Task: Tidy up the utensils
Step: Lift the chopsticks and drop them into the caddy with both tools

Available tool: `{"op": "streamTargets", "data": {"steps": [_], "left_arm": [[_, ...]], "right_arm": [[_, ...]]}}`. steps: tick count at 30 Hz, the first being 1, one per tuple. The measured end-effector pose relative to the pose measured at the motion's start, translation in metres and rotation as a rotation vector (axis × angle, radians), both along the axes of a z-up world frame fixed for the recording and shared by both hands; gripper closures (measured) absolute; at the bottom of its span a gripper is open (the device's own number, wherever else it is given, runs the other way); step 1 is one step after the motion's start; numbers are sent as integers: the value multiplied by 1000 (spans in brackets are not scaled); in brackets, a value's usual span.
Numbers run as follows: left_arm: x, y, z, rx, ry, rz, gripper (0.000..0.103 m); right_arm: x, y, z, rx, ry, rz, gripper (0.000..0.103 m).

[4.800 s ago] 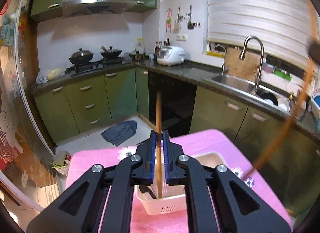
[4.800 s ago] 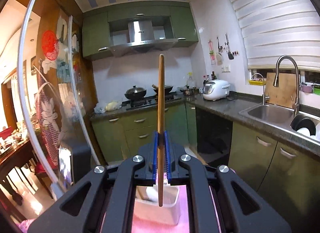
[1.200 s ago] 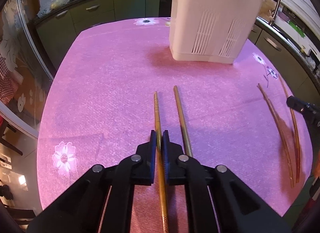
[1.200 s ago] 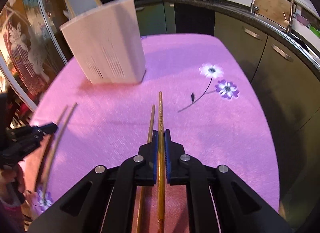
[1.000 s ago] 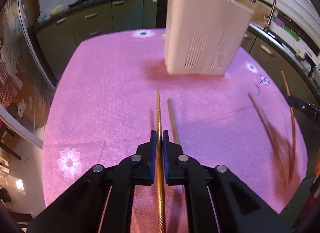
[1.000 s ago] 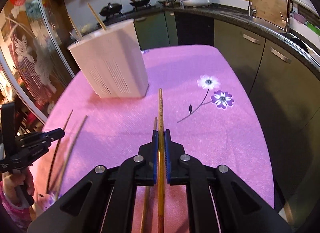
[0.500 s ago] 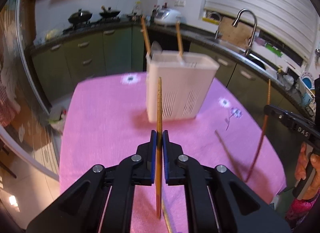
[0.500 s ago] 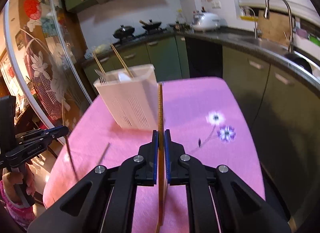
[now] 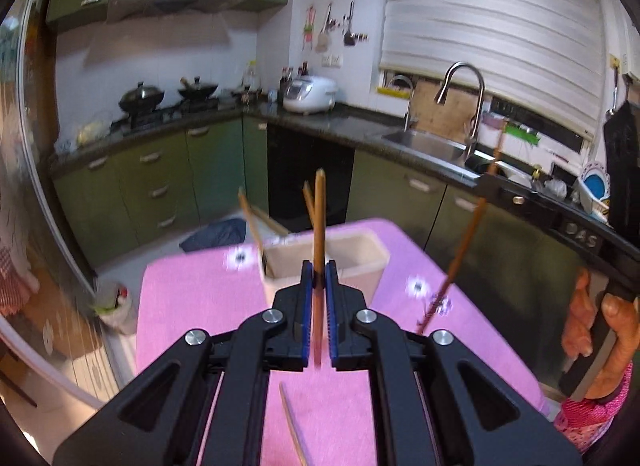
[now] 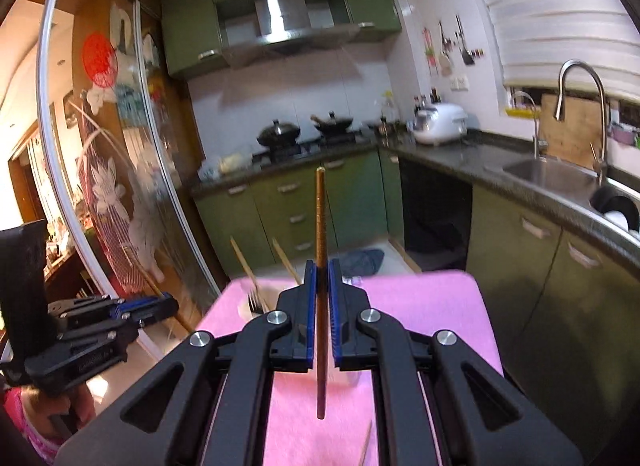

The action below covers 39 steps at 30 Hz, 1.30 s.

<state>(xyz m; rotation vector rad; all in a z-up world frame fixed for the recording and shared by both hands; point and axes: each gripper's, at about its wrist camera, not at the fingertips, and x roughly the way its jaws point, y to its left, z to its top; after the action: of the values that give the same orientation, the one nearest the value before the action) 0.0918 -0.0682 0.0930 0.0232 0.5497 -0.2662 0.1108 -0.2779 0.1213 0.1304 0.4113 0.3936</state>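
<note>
Dim, warm indoor light, fisheye bending at dark edges, motion blur across table and background.

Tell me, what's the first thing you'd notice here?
Two black grippers, each pinching one brown chopstick upright: the left gripper holds a chopstick, and the right gripper holds another chopstick. Below them lies a bright pink tablecloth with a white holder that already has chopsticks sticking out. Green kitchen cabinets fill the background.

Two claw-mounted views, shared kitchen
</note>
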Motion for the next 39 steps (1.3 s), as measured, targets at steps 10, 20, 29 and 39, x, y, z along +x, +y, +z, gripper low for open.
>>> {"op": "streamTargets", "data": {"steps": [10,20,29,39], "left_arm": [[23,-25,61,32,-133,9,97],[71,-32,55,30,-153,59,97],[109,-19,2,27,-26,86,97],[112,-22,-31,29,40,75,97]], "right_arm": [[44,25,50,5,-85,-25,96],[114,47,12,-46,-12,-63,96],[129,64,-47,-98,63,-49,96],[95,47,-56,-53,50,-28,79]]}}
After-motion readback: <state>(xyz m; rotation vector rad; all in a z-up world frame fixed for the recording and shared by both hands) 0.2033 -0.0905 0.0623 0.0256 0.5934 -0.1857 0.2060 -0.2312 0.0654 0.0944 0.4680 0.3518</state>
